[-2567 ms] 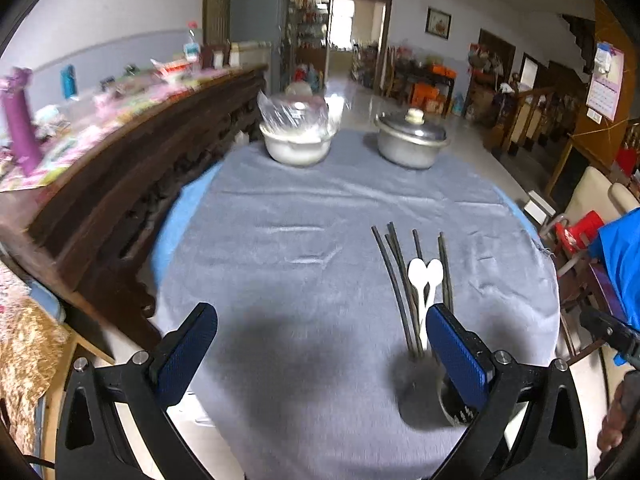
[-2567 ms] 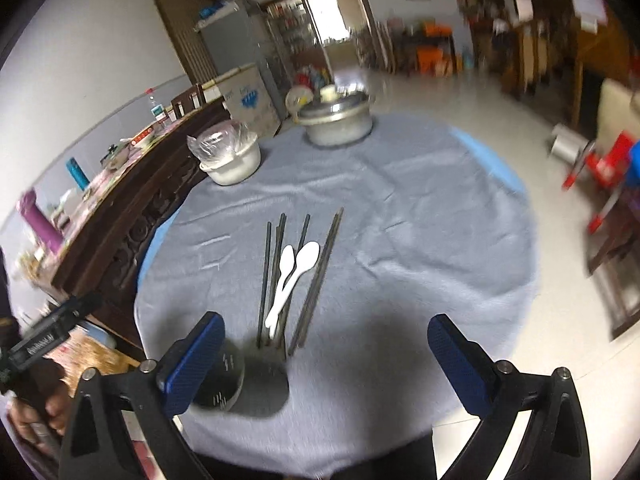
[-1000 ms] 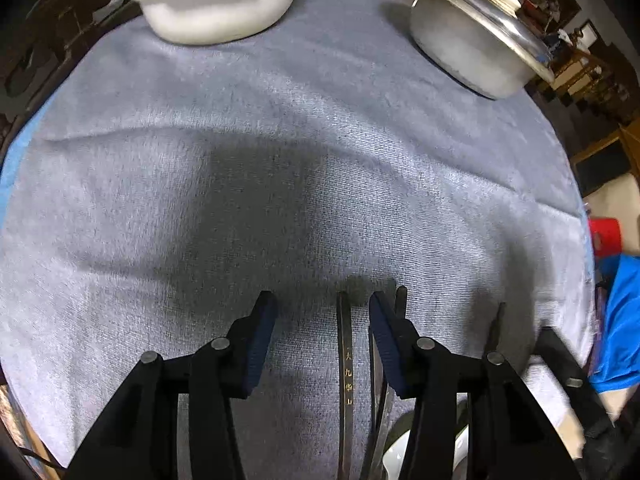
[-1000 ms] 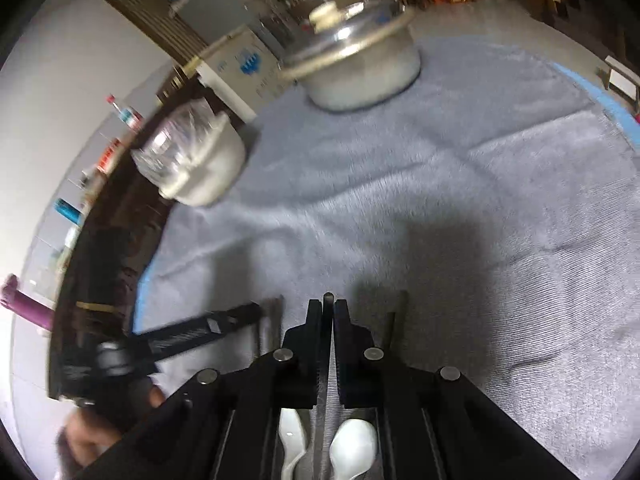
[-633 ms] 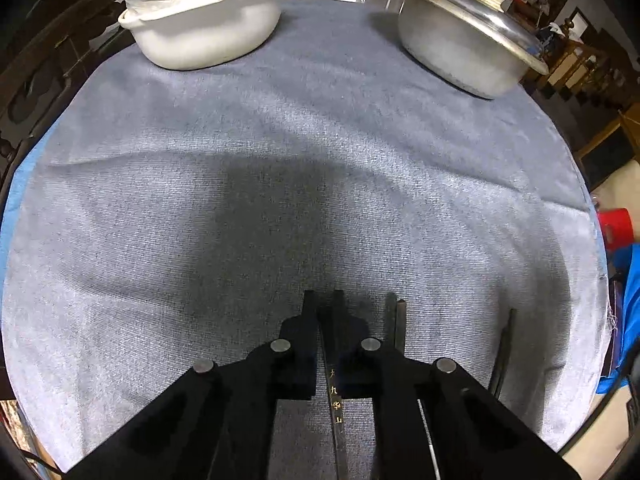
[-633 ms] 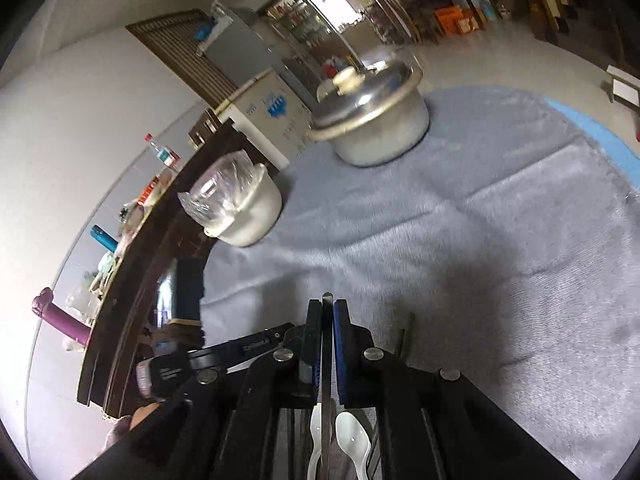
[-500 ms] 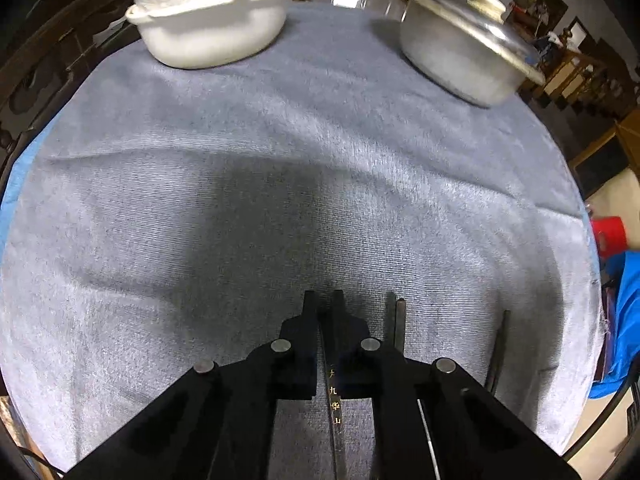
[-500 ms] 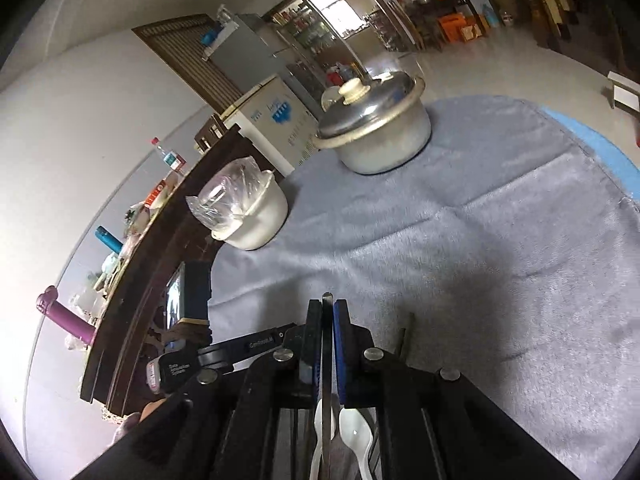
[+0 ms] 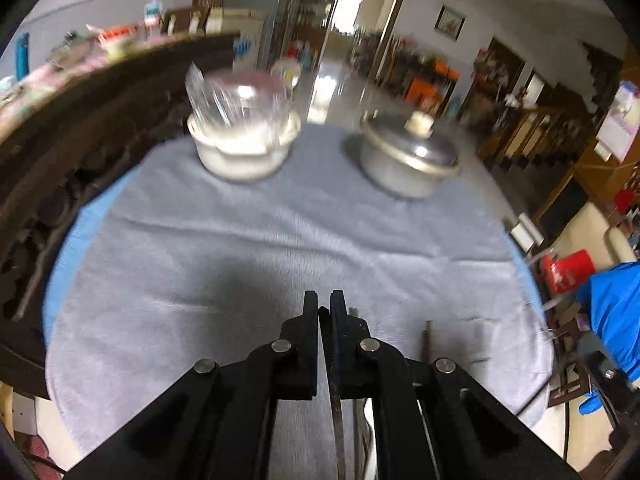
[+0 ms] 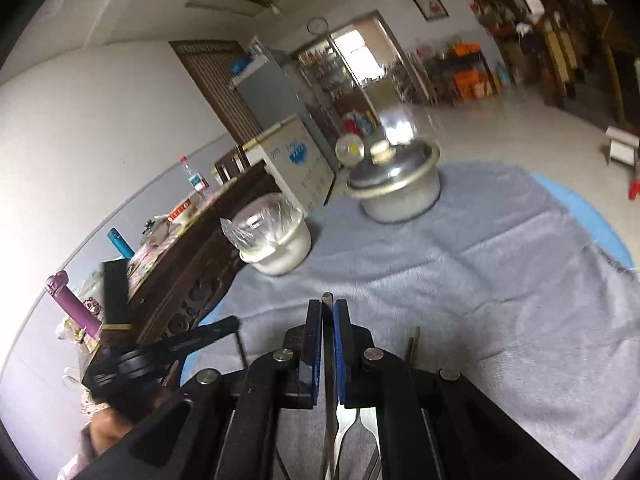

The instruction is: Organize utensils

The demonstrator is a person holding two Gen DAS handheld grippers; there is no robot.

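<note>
My left gripper (image 9: 324, 308) is shut on a dark chopstick (image 9: 338, 420) and holds it above the grey tablecloth (image 9: 240, 248). Another dark chopstick (image 9: 426, 340) lies on the cloth to its right. My right gripper (image 10: 327, 312) is shut on a second dark chopstick (image 10: 328, 420), lifted above the cloth (image 10: 500, 280). Two white spoon handles (image 10: 352, 420) show under the right gripper. A further chopstick (image 10: 409, 350) lies to the right of them. The left gripper's arm (image 10: 168, 350) shows at the left of the right wrist view.
A white bowl covered in plastic film (image 9: 244, 140) and a lidded metal pot (image 9: 412, 164) stand at the far side of the round table. A dark carved wooden sideboard (image 9: 60, 152) runs along the left. A red stool (image 9: 568, 272) stands at the right.
Both grippers closed on a chopstick each, then rose and tilted up from the cloth. The bowl and pot now sit lower in both views.
</note>
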